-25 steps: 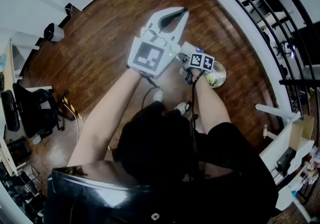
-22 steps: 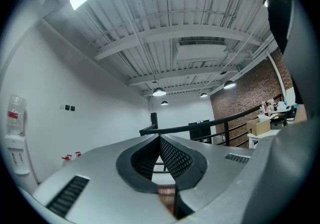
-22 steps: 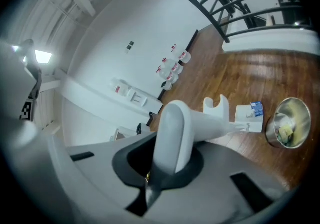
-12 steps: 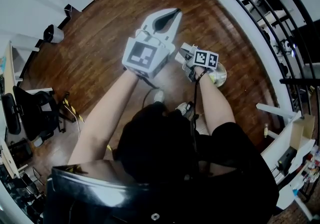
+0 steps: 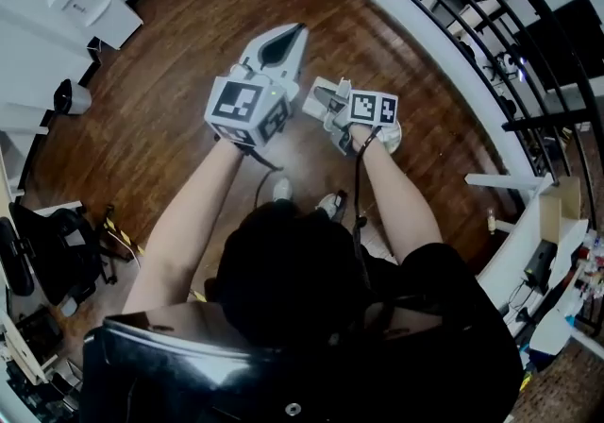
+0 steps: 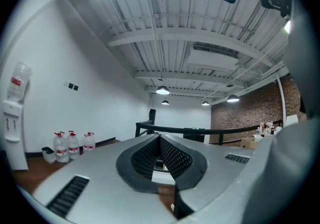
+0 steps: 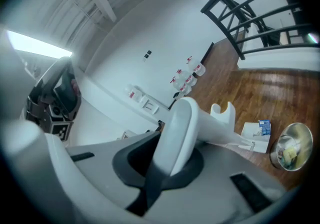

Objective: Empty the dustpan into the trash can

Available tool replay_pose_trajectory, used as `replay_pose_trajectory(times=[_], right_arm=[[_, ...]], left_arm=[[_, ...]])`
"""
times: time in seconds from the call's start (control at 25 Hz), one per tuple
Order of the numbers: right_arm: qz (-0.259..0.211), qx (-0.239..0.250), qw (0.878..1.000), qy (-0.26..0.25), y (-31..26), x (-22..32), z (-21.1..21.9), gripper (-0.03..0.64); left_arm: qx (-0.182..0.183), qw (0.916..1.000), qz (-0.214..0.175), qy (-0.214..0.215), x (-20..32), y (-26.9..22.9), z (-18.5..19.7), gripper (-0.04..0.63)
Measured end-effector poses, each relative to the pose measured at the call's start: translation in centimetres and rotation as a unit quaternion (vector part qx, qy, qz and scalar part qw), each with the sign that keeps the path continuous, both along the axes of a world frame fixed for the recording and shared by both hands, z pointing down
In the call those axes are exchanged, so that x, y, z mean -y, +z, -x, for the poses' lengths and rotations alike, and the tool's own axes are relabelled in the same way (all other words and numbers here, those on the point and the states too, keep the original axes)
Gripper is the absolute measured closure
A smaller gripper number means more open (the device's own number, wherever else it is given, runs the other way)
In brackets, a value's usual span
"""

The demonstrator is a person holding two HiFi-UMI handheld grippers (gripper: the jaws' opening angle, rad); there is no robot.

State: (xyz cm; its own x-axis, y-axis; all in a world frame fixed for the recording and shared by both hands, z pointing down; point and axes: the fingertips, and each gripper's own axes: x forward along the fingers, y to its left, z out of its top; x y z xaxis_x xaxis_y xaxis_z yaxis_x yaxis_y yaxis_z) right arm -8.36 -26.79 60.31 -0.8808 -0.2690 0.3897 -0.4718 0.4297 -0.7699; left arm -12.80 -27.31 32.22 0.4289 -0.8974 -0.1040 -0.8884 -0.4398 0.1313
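The right gripper [image 7: 166,166] has its jaws closed tight on the white handle of the dustpan [image 7: 216,124], and the long axis of the handle runs forward from the jaws to the pan end. The trash can [image 7: 291,153], round and metal, stands on the wooden floor [image 5: 189,143] just beside that end, to its right and lower. The left gripper [image 5: 286,37], shut on nothing, is farther from the can. The black railing [image 5: 453,29] stands well apart, so I judge there is room for tipping
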Motion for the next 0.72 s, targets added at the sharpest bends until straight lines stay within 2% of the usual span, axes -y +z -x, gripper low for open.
replay_pose_trajectory(times=[0.2, 0.32, 0.4, 0.52, 0.72], right_arm=[[-0.034, 0.004, 0.999, 0.005, -5.3, -1.2, -2.0, 0.611], [-0.058, 0.004, 0.998, 0.006, -8.7, -1.7, -3.3, 0.612], [-0.07, 0.007, 0.997, 0.015, -10.9, -2.1, -4.4, 0.611], [-0.091, 0.008, 0.996, 0.025, -14.2, -2.9, -6.4, 0.611], [-0.121, -0.002, 0.992, 0.034, -18.4, -5.1, -9.4, 0.611]], left_arm=[[-0.034, 0.9984, 0.025, 0.038, 0.5, 1.6, -1.6, 0.589], [-0.06, 0.994, 0.063, 0.066, 1.4, 3.3, -2.7, 0.589], [-0.085, 0.9882, 0.094, 0.086, 2.0, 4.6, -3.7, 0.589], [-0.13, 0.9738, 0.148, 0.114, 3.0, 6.6, -5.7, 0.586], [-0.191, 0.9395, 0.236, 0.159, 3.8, 10.4, -10.2, 0.559]])
